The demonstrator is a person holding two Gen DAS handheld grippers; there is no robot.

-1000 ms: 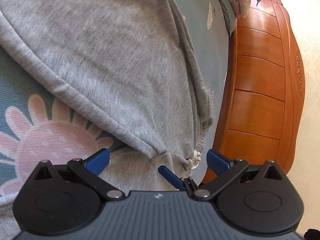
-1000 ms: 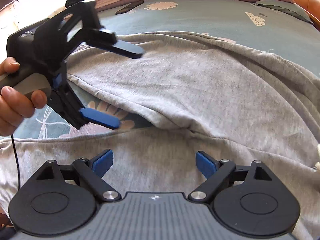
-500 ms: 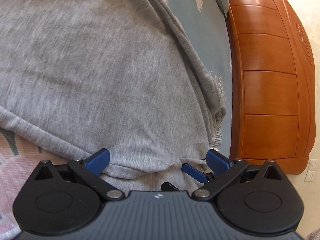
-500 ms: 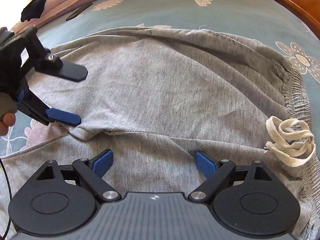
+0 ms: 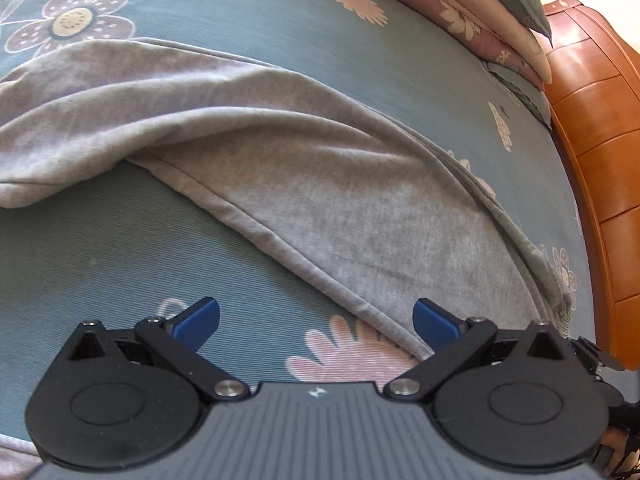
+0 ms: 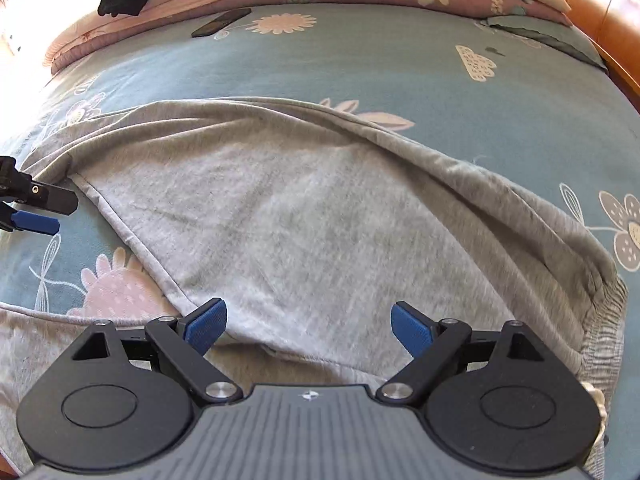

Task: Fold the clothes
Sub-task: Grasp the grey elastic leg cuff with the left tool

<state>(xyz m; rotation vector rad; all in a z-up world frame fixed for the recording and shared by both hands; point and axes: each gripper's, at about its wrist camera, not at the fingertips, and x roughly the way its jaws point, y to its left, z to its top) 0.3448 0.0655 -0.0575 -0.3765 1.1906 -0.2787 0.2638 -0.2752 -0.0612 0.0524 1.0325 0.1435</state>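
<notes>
Here, 2 wide, empty grippers: right gripper [image 6: 308,326] over grey trousers [image 6: 300,216], long axis lower right to upper left; left gripper [image 5: 316,322] beside their hem.

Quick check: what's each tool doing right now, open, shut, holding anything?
Left tool: open, holding nothing, above the bedsheet beside the grey sweatpants.
Right tool: open, holding nothing, over the sweatpants.

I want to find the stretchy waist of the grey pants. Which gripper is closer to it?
Right. The right gripper hangs over the grey pants beside the elastic waistband; the left gripper hovers at the pants' far edge, jaws open.
</notes>
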